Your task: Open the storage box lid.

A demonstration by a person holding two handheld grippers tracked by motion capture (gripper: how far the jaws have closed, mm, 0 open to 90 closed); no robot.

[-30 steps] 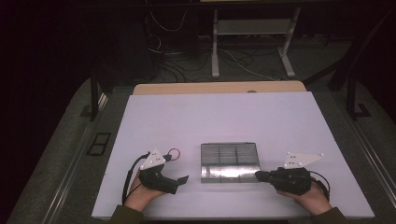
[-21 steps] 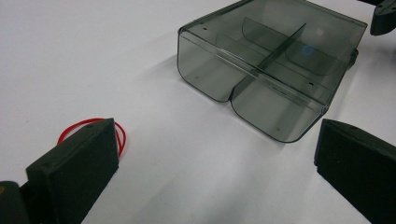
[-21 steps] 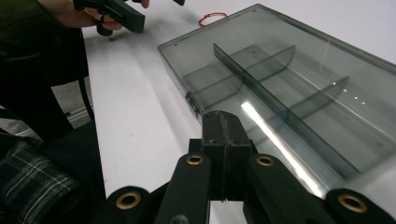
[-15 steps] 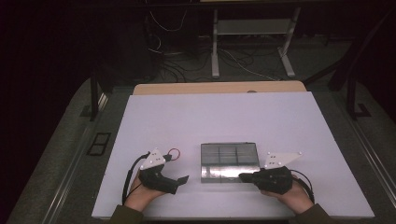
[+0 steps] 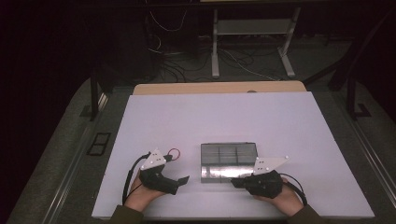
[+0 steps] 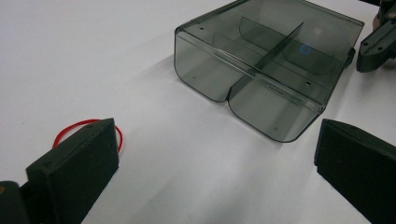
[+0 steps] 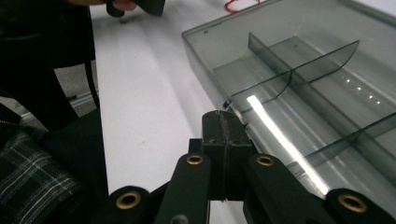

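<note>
**Both grippers at the clear box, near edge of the worktop**

High view: I see the smoky clear box (image 5: pixel 228 161) sitting on the white worktop (image 5: pixel 219 116), close to the near edge and a little right of its middle. My left gripper (image 5: pixel 183 179) lies on the worktop just left of the box, not touching it. My right gripper (image 5: pixel 236 183) has its tip at the box's near side, toward the right corner; whether it touches I cannot tell from here. A red rubber band (image 5: pixel 174 152) lies beside the left gripper, on its far side.

Left gripper view: jaws stand wide apart, nothing between them but bare worktop. The box (image 6: pixel 266 60) lies ahead, apart from the jaws, its inner dividers plain through the lid. The rubber band (image 6: pixel 74 128) peeks out behind one jaw. The right gripper (image 6: pixel 373 44) shows at the far end of the box.

Right gripper view: the right gripper (image 7: pixel 222 116) has its jaws pressed flat together, gripping nothing. The tip sits right against the box (image 7: pixel 299 79) at its long edge, by a small catch. The left gripper (image 7: pixel 137 5) and the band (image 7: pixel 236 5) show farther off.
</note>
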